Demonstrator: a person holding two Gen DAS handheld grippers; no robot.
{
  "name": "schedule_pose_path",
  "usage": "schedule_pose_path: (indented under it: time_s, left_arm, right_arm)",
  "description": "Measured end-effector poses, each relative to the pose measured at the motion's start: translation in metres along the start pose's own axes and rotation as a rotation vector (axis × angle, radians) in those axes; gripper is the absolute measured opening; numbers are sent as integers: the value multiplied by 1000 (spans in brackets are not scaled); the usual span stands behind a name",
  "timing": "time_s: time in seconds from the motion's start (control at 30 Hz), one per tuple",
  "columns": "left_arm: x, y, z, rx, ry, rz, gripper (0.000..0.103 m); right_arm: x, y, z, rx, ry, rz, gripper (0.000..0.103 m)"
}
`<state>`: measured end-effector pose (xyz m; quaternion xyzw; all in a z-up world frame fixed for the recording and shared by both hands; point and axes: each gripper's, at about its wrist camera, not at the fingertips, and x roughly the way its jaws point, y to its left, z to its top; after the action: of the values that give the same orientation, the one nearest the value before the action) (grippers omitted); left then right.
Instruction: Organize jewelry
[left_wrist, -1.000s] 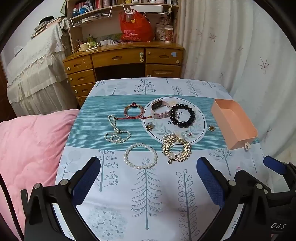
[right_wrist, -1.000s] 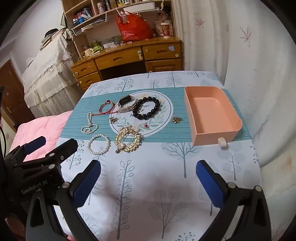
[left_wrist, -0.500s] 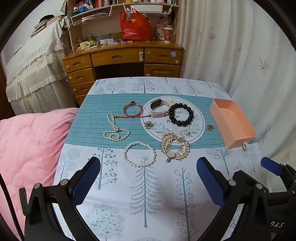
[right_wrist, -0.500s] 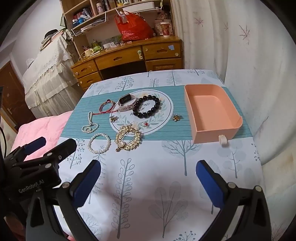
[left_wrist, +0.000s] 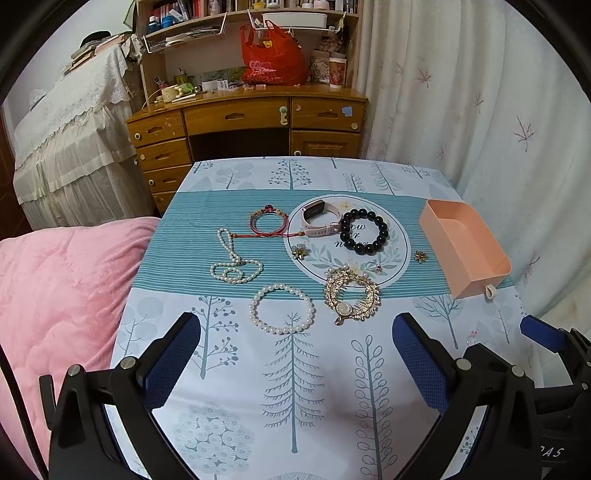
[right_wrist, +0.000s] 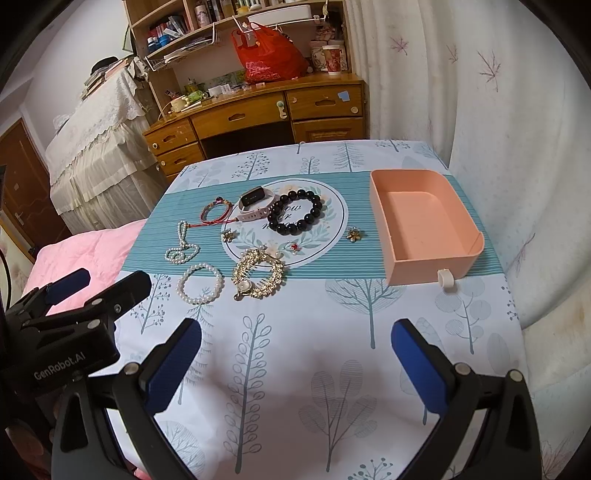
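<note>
Blue-padded fingers on your left gripper (left_wrist: 295, 363) and right gripper (right_wrist: 295, 363) are gaping wide, gripping nothing, hovering over the near end of the tree-print tablecloth (right_wrist: 295, 406). Jewelry is lying spread out ahead of you: a pearl bracelet (left_wrist: 281, 308) beside a gold brooch (left_wrist: 351, 296), a black bead bracelet (right_wrist: 299, 217) farther back. Your peach drawer box (right_wrist: 424, 225) is sitting empty at the right.

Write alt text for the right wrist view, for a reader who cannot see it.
Jewelry lies on a tree-print tablecloth: a black bead bracelet, pearl bracelet, gold brooch and watch, left of an empty pink tray. The open right gripper hovers nearer the camera, the left gripper beside it.
</note>
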<state>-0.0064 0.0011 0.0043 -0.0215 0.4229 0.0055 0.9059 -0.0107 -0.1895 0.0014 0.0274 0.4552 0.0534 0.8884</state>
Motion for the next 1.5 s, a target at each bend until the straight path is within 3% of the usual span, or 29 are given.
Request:
schedule_pose_path:
  time_s: [0.6,1.1,1.5]
  left_arm:
    - [3,8,-1,24,9,-6,102]
    - [5,12,-2,6,2,-12,102]
    - [10,35,-7,-30,14,36,102]
  right_arm:
    - [5,3,1,7,4,-60,103]
    - [3,4,2,1,-10,-62,103]
    - [10,2,-1,19,-19,-35,103]
